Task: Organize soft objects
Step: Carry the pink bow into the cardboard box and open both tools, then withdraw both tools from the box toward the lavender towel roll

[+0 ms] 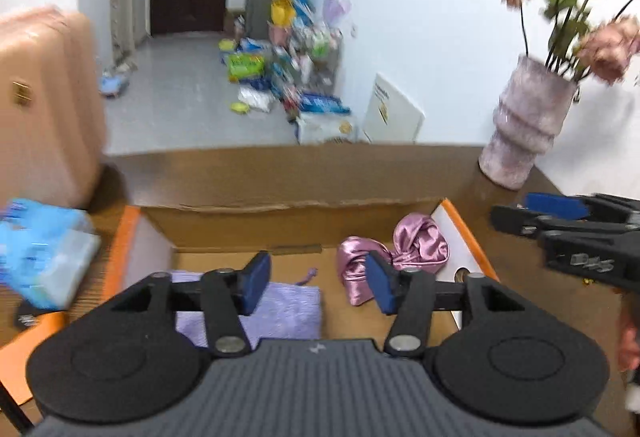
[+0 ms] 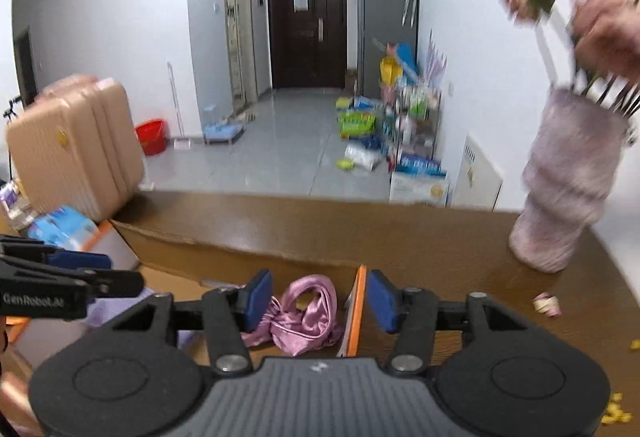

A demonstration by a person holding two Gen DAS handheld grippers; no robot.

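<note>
Left jaws: I see them parted, nothing pressed between the blue pads – the left gripper hangs over the open box with bare cardboard floor in its gap.

Right jaws: parted too, and empty; the right gripper sits above the box's orange-edged right wall, one pad on each side of that wall in my view.

Pink satin cloth: crumpled on the box floor at the right end, close against the right wall. From the right wrist it lies just behind the left pad, not touched by either pad.

Lilac towel: flat on the box floor at the left end, partly under my left gripper's linkage – apart from the satin cloth, with bare cardboard between them.

Cardboard box: open, flaps with orange edges, resting on the brown table.

Other gripper in view: from the left wrist the right gripper shows at the far right edge; from the right wrist the left one shows at the left edge.

Vase: pale pink, ribbed, with pink flowers, standing on the table beyond the box's right corner.

Blue packet: on the table left of the box, blurred.

Suitcase: peach, at the table's far left.

Floor beyond: a heap of packets by the wall, and a dark door.
</note>
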